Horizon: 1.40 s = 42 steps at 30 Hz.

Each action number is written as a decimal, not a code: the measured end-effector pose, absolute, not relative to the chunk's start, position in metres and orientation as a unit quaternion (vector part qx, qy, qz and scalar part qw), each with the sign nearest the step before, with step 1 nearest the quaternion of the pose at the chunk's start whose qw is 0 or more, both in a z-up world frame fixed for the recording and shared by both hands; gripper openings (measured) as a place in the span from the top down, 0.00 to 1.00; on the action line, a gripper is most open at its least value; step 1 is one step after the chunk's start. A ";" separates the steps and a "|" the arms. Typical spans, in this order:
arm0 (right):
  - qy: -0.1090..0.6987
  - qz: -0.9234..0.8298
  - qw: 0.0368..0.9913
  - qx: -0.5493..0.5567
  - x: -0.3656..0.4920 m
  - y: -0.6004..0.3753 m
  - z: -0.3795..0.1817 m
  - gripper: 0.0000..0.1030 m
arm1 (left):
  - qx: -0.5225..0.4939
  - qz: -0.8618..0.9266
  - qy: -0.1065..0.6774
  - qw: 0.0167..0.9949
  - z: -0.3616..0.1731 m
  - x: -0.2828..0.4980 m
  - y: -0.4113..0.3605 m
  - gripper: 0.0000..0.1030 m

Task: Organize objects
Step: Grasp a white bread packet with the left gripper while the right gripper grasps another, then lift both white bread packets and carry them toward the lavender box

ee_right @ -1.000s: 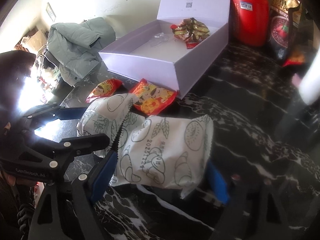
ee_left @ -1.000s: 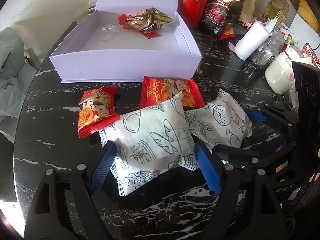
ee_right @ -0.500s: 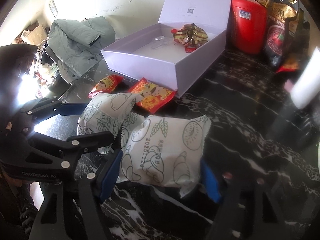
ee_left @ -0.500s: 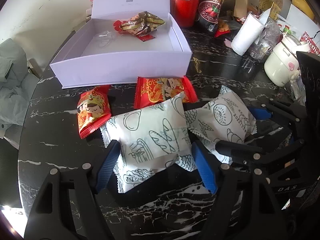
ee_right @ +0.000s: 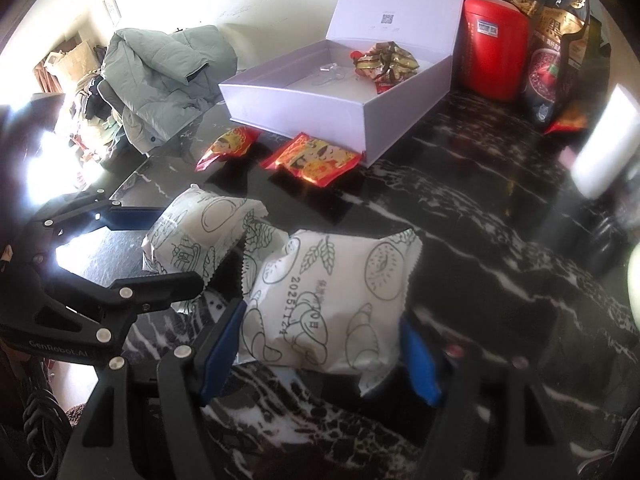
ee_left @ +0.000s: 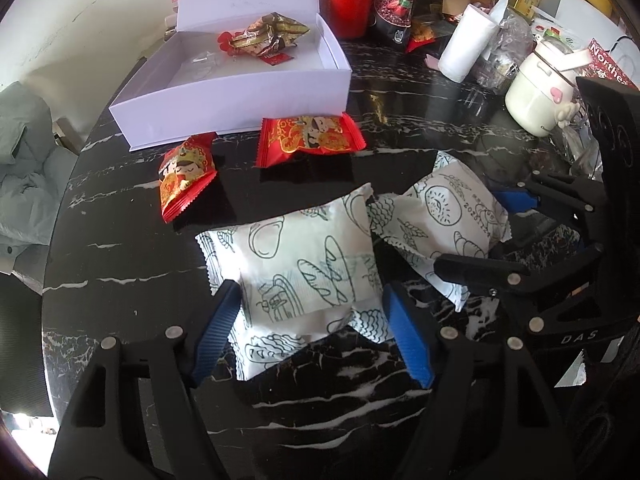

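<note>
Snack packets lie scattered on the black marble bench (ee_left: 120, 264) in front of an open white box (ee_left: 240, 92), which holds only a few gold-and-red wrappers (ee_left: 264, 36) at its far end. Each hand has one white bread packet: the left tool (ee_left: 310, 326) pinches the left packet (ee_left: 308, 264) between half-spread pads, and the right tool (ee_right: 320, 350) clamps the right packet (ee_right: 332, 300) likewise — long axes crosswise to the fingers. Box lies straight ahead. Two red packets (ee_left: 310, 138) rest just before its wall.
</note>
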State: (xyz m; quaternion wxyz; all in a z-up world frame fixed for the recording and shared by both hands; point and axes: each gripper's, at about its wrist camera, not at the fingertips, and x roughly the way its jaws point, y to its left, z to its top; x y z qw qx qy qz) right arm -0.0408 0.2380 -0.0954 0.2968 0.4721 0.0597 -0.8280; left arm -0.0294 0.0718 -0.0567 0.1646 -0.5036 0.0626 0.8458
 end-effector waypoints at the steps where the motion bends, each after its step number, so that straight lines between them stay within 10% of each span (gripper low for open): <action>1: 0.062 -0.827 0.299 0.473 -0.039 0.238 -0.095 0.26 | -0.503 0.847 0.065 0.163 -0.056 -0.028 0.072 0.30; 19: 0.078 -0.824 0.296 0.476 -0.037 0.228 -0.104 0.14 | -0.493 0.856 0.058 0.145 -0.069 -0.038 0.073 0.21; 42: 0.068 -0.836 0.297 0.456 -0.020 0.235 -0.088 0.32 | -0.477 0.865 0.046 0.150 -0.047 -0.013 0.066 0.42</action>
